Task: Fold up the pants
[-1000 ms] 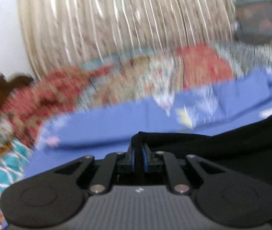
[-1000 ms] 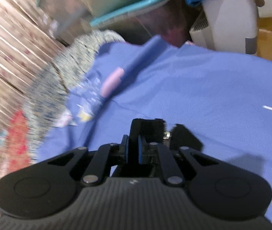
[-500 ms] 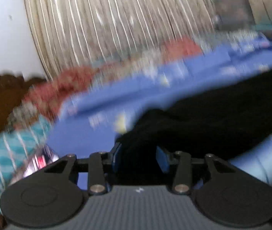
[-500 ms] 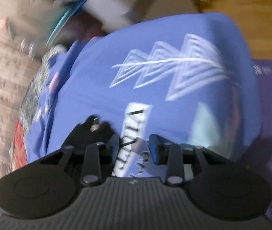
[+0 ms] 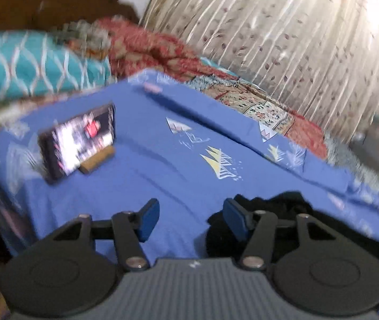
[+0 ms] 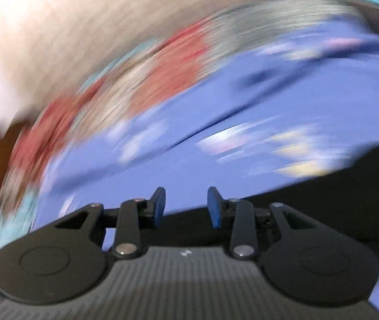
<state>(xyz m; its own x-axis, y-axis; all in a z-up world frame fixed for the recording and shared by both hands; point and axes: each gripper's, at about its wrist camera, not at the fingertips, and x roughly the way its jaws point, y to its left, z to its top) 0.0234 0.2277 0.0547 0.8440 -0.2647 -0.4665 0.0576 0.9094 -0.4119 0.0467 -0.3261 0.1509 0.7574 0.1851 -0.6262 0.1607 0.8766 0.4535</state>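
Pants lie bunched black on the blue bed sheet, both grippers' fingers just spread and released, so re-grabbing an edge for another fold looks next.

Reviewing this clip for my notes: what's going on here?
A person with a tool in each hand is folding black pants on a blue bedsheet. Both tools have just opened: the left tool and right tool hold nothing, and the pants lie on the sheet. A phone stands propped nearby.
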